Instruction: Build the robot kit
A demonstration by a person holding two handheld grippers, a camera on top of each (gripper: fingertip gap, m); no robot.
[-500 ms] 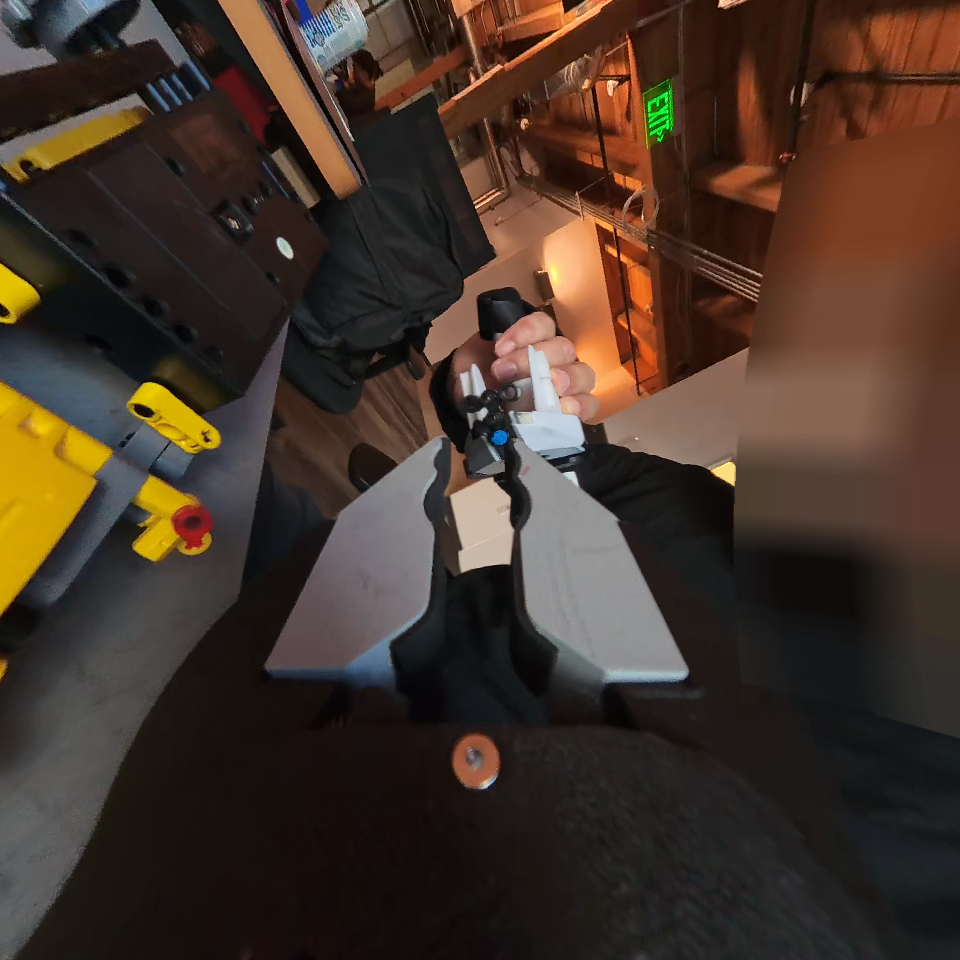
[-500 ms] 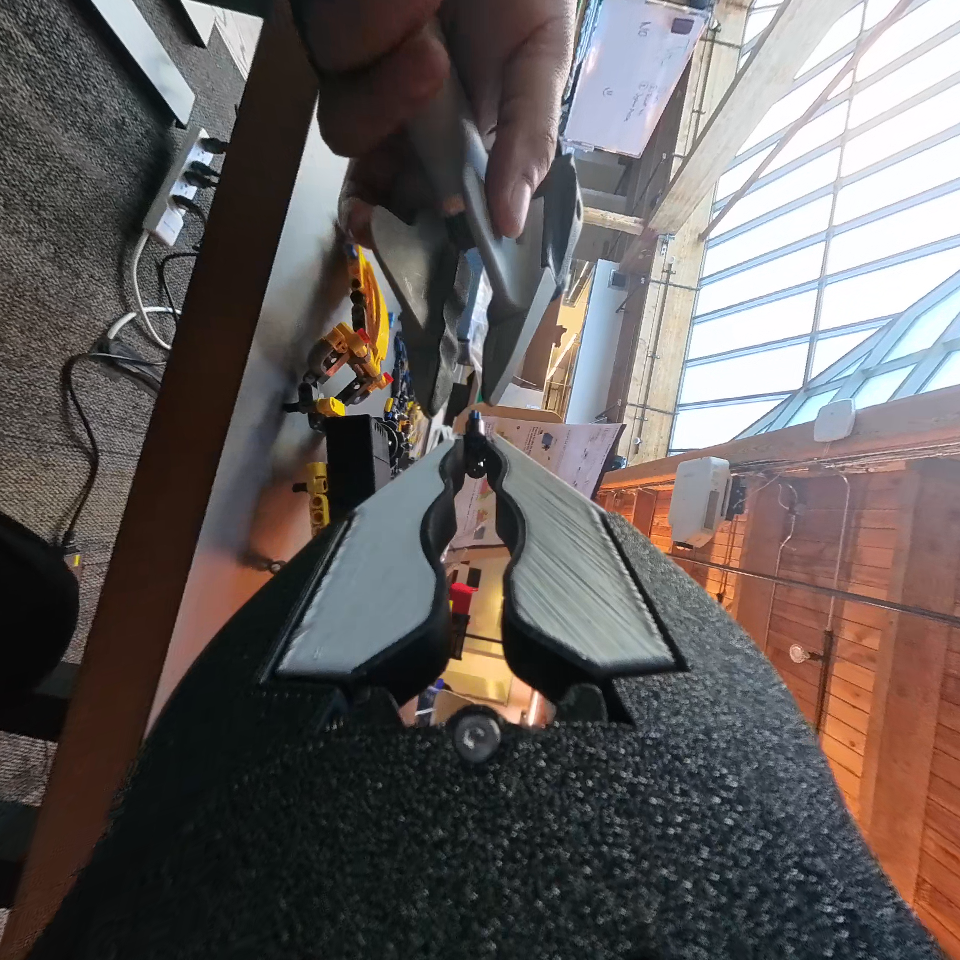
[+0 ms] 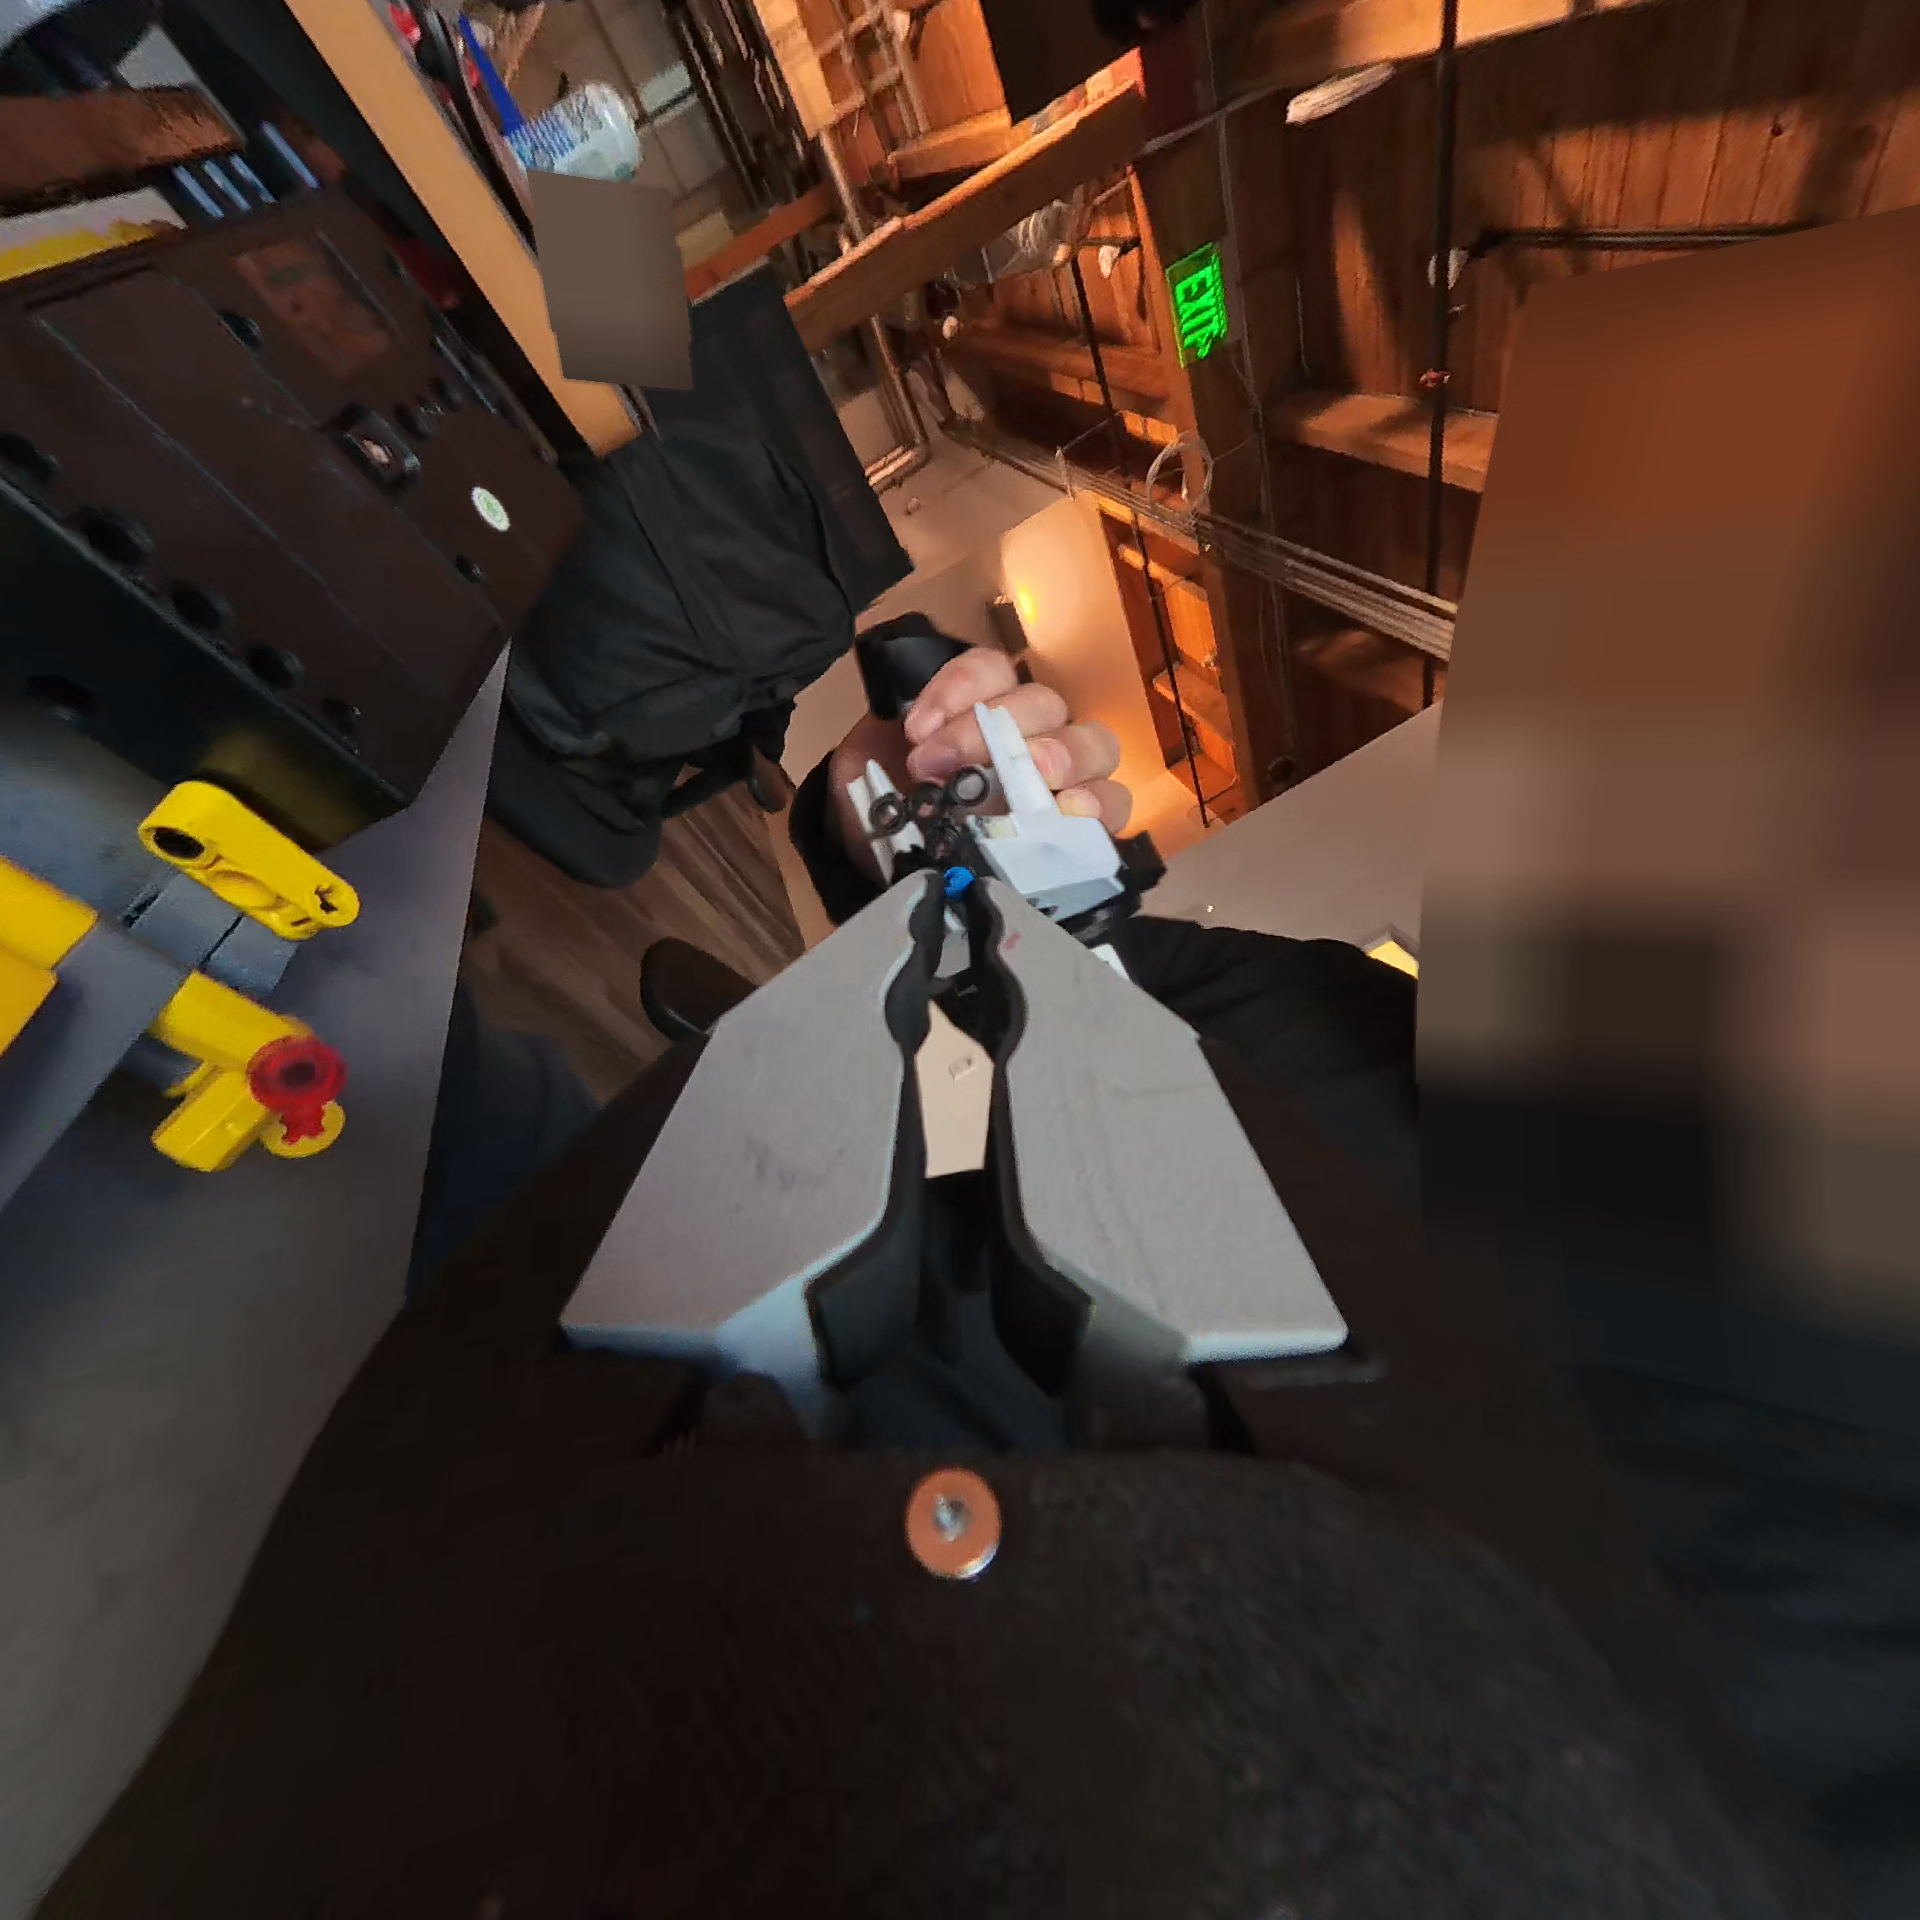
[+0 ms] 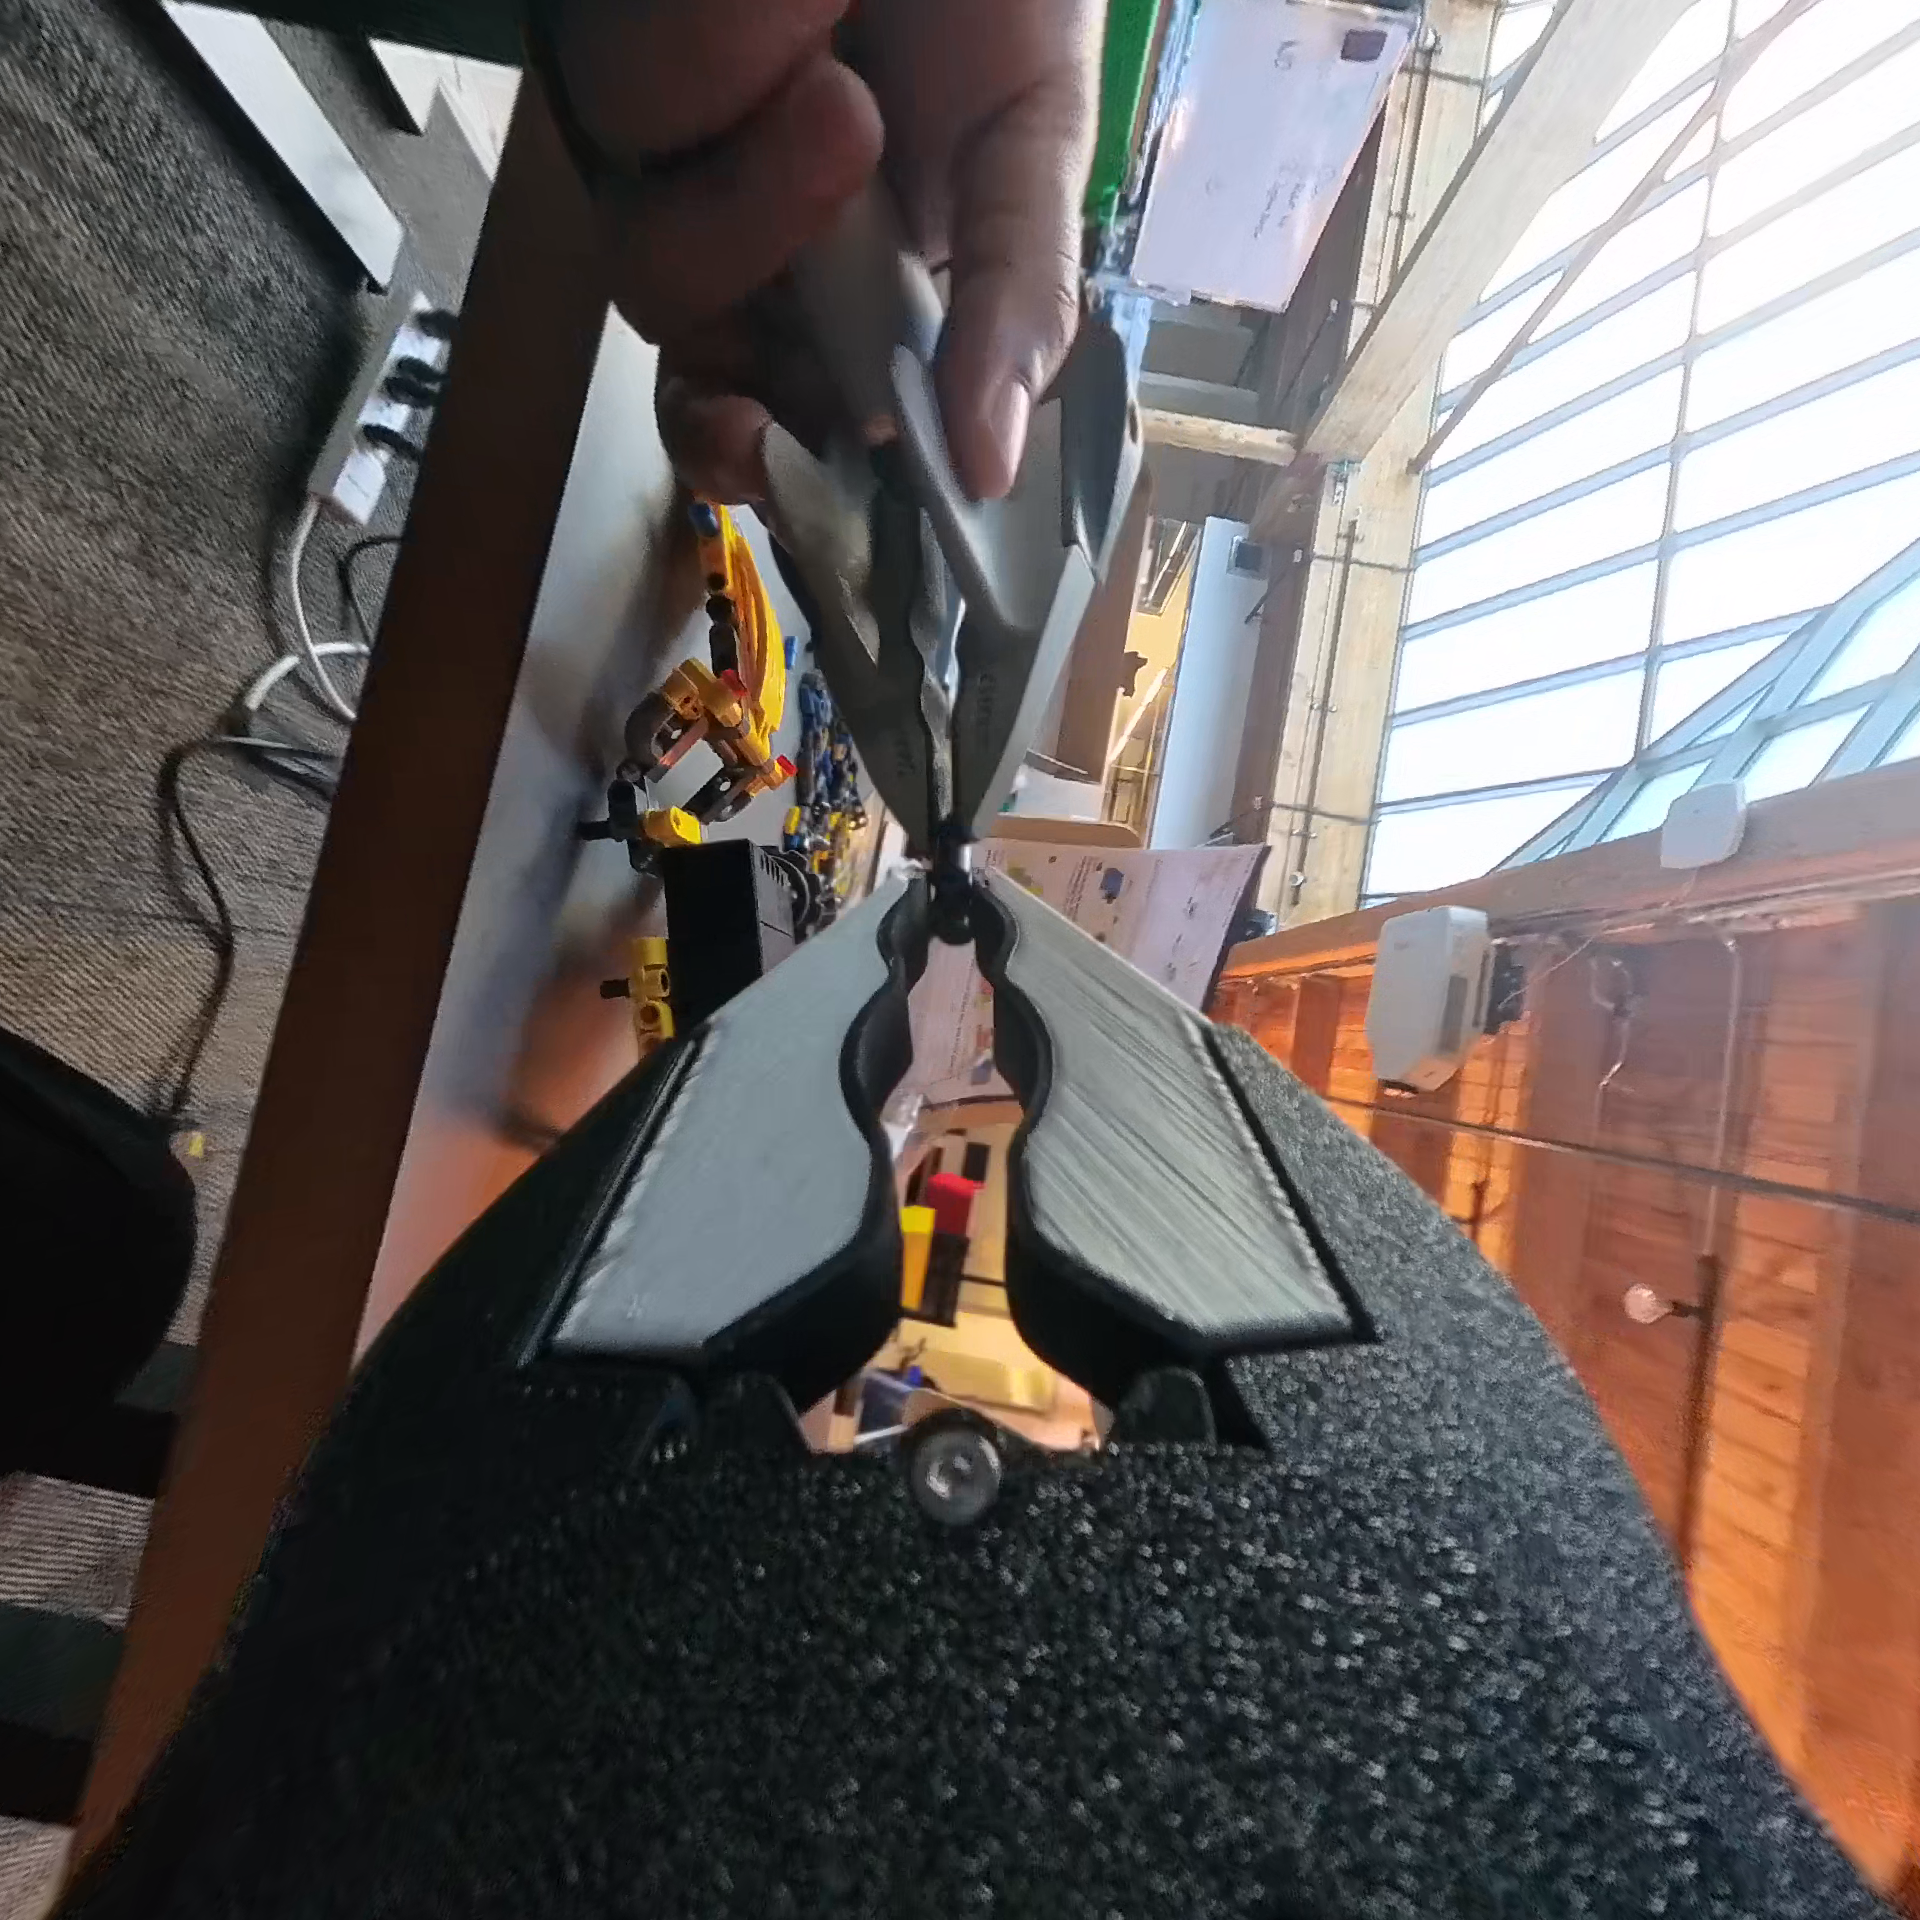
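My left gripper (image 3: 951,896) is shut on a small blue pin (image 3: 957,882). Right in front of it, my right gripper (image 3: 935,795), held by a hand, has a small black connector with ring holes (image 3: 928,802) between its white fingers. In the right wrist view, my right gripper (image 4: 948,906) is shut on the black connector (image 4: 950,918). The left gripper (image 4: 940,823) points at it tip to tip from above, with a hand (image 4: 935,208) on it. The pin and the connector meet between the two tips, both held in the air beside the table.
A yellow and grey brick-built model (image 3: 223,997) and a black box (image 3: 260,540) sit on the grey table (image 3: 208,1455) at left. The right wrist view shows yellow builds (image 4: 717,717), loose small parts (image 4: 826,790), a black block (image 4: 727,914) and a printed sheet (image 4: 1132,904). My left and right fingertips are right by each other. The black block (image 4: 727,914) is about equally far from each gripper, around 9 centimeters.
The two grippers have moved closer together and now meet tip to tip. The blue pin has reached the black connector.
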